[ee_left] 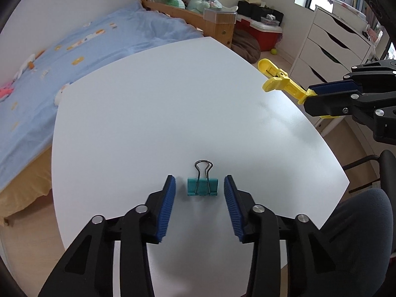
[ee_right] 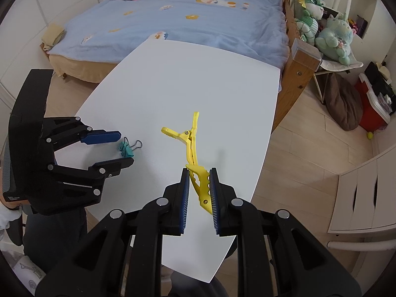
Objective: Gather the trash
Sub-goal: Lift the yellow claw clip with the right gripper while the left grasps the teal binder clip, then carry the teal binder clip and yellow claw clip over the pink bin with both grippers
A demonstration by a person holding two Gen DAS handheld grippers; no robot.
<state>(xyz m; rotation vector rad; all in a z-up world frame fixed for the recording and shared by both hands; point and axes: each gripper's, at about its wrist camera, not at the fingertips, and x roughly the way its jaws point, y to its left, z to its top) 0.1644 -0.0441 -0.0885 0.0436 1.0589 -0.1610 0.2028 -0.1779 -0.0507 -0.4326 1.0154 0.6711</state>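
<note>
Left tongs spread apart, low over white desk, straddling teal binder clip; clip lies flat on desk between pads, touching neither, wire handle pointing 12 o'clock. Right tongs clamped on yellow hair clip, held above desk, its jaws gaping toward 12 o'clock. In right wrist view, binder clip sits at 9 o'clock of hair clip. Bed with blue blanket beyond desk.

yellow clip tail: hidden between right gripper fingers | bench near edge: behind left gripper | bed: cropped left
</note>
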